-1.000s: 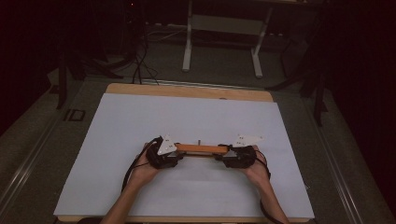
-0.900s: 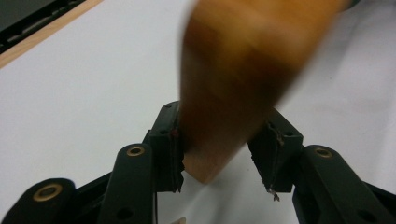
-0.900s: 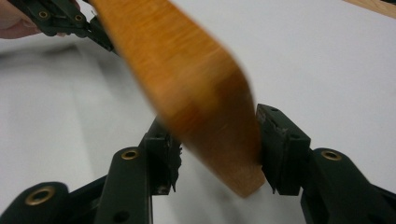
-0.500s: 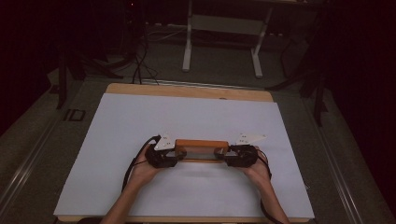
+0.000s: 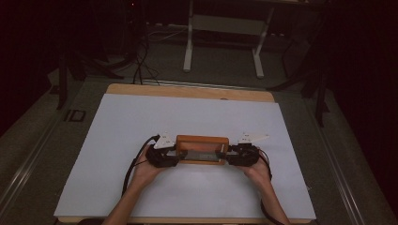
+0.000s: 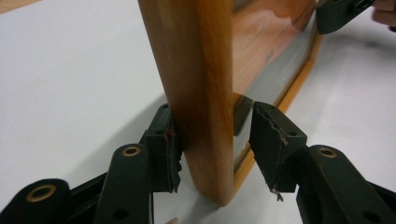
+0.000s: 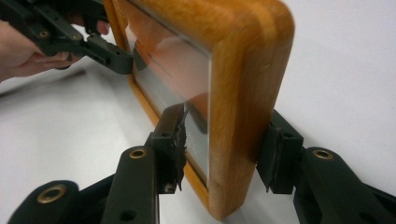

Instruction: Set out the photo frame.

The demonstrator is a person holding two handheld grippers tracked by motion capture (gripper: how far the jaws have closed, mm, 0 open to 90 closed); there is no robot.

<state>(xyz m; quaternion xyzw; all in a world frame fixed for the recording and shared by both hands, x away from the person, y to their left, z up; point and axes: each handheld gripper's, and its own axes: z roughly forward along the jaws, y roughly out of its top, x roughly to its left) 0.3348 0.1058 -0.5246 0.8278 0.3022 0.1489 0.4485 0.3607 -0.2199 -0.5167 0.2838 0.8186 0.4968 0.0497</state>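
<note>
A person sits at a table covered by a white sheet point(image 5: 141, 122). Everything here is placed relative to the wooden frame point(image 5: 202, 149), which stands near the middle of the sheet, toward the person's edge.

To the left of the frame, the left gripper point(image 5: 165, 157) meets its short end. In the left gripper view the jaws straddle that end: one pad touches the wood, the other stands a little off the glass side, so the grip looks loose and not closed tight.

The frame point(image 6: 201, 93) itself is rectangular, of smooth orange-brown wood with rounded corners, holding a glossy, reflective pane. It appears tilted up on its long edge, resting on the sheet.

To the right of the frame, the right gripper point(image 5: 240, 157) spans the other short end, one pad against the wood, the other just beside the pane point(image 7: 173, 74).

By my reading, the frame is raised upright; letting go, or setting it stable, remains.
</note>
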